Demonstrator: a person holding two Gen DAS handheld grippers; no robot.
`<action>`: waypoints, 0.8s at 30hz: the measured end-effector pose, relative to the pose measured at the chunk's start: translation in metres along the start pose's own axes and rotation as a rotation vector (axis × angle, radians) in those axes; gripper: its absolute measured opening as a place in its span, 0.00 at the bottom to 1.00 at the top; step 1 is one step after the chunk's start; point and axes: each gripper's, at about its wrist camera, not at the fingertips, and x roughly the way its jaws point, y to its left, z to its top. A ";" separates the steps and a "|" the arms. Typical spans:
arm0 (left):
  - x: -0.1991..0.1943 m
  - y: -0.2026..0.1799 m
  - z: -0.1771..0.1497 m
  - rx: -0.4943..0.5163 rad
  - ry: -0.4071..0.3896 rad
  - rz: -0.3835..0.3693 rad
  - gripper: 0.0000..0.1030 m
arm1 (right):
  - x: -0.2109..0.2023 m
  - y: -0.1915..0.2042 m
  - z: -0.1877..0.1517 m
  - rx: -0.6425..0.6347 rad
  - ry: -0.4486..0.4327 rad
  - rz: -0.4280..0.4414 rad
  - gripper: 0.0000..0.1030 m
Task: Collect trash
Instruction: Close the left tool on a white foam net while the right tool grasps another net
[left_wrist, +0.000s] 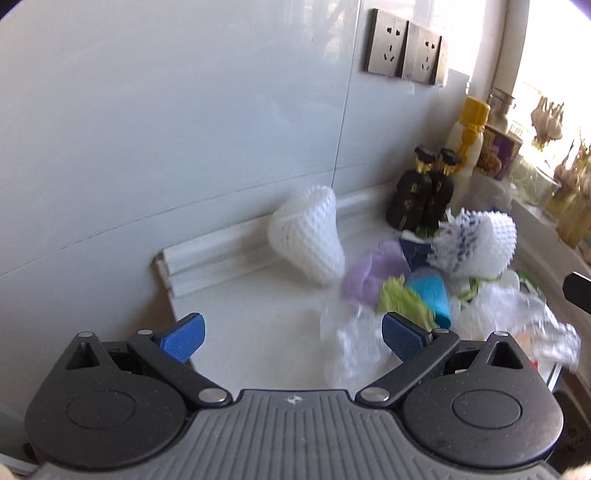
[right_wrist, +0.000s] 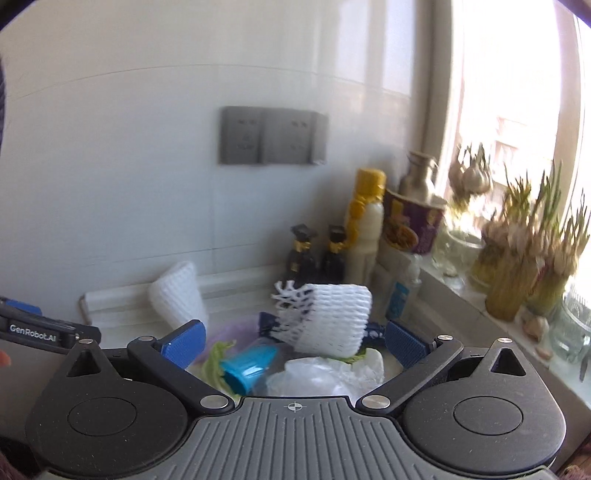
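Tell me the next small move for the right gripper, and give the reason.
Probably ease the right gripper forward and down onto the white foam net, then close. Both its blue fingers stand wide apart and hold nothing, and the net sits on top of the trash pile right between them. The left gripper is also open and empty.

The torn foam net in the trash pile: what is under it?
Under the net show clear plastic, a blue cup and green scraps. The rest beneath it is covered.
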 end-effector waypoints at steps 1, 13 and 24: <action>0.007 0.000 0.005 -0.008 0.005 -0.009 0.99 | 0.007 -0.006 0.002 0.024 0.010 -0.002 1.00; 0.101 0.000 0.028 -0.039 -0.034 -0.126 0.92 | 0.099 -0.059 0.007 0.153 0.119 -0.003 1.00; 0.143 0.008 0.040 -0.133 -0.041 -0.107 0.94 | 0.156 -0.078 -0.004 0.250 0.221 0.024 1.00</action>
